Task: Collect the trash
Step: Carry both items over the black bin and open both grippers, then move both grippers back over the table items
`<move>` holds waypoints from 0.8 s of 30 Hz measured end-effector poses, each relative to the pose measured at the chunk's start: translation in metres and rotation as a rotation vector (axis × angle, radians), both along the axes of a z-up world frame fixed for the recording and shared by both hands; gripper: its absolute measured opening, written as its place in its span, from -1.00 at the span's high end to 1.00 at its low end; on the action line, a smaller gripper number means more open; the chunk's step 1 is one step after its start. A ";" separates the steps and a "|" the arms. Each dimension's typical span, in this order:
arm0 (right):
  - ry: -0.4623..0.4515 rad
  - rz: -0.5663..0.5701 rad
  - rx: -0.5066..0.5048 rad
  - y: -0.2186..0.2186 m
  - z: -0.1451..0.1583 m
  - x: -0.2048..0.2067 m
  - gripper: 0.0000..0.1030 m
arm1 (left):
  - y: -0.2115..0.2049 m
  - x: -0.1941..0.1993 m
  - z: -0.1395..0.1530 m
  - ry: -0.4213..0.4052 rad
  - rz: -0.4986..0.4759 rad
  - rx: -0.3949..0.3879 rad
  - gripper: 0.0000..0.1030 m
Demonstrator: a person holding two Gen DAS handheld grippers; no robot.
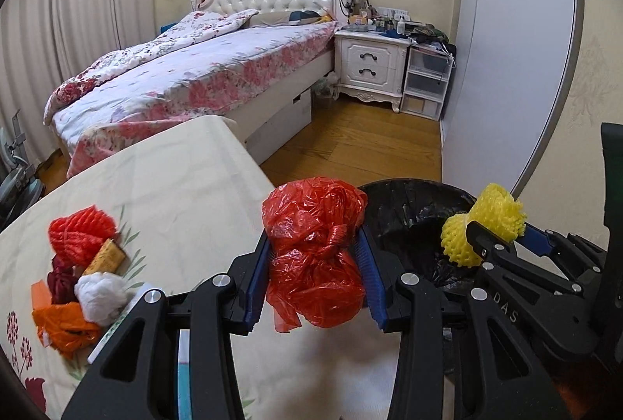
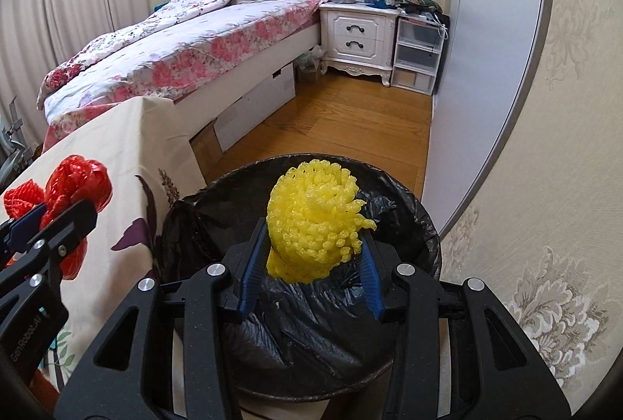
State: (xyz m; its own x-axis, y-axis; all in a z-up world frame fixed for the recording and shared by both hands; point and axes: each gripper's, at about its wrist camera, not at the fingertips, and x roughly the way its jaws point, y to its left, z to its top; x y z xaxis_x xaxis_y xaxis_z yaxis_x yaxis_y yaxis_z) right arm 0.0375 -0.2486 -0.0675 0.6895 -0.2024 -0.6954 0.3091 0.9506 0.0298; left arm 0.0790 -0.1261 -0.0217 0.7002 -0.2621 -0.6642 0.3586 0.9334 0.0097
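My left gripper (image 1: 316,256) is shut on a crumpled red plastic bag (image 1: 315,248) and holds it at the table's right edge, beside the black-lined trash bin (image 1: 405,209). My right gripper (image 2: 311,248) is shut on a yellow foam fruit net (image 2: 315,221) and holds it over the bin (image 2: 409,225). The net also shows in the left wrist view (image 1: 483,225). The red bag shows at the left of the right wrist view (image 2: 74,194). A pile of trash lies on the table at left: a red foam net (image 1: 80,233), a white wad (image 1: 102,295), an orange bag (image 1: 66,326).
The table (image 1: 175,178) has a cream floral cloth. A bed (image 1: 202,69) stands behind it, with a white nightstand (image 1: 370,65) and plastic drawers (image 1: 426,81). Wood floor (image 1: 358,143) runs between the bed and the wall at right.
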 end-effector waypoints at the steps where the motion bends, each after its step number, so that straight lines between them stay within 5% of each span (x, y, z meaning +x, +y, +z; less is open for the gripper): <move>1: 0.002 -0.004 0.004 -0.002 -0.001 0.002 0.19 | -0.004 0.003 -0.001 0.002 -0.002 0.003 0.17; 13: 0.017 -0.039 0.023 -0.022 -0.011 0.014 0.18 | -0.026 0.025 -0.018 0.028 -0.010 0.046 0.17; 20: 0.000 -0.078 0.027 -0.029 -0.011 0.011 -0.05 | -0.029 0.025 -0.018 0.011 -0.003 0.036 -0.38; 24: -0.005 -0.091 0.024 -0.032 -0.009 0.009 -0.05 | -0.028 0.026 -0.018 0.012 0.010 0.032 -0.45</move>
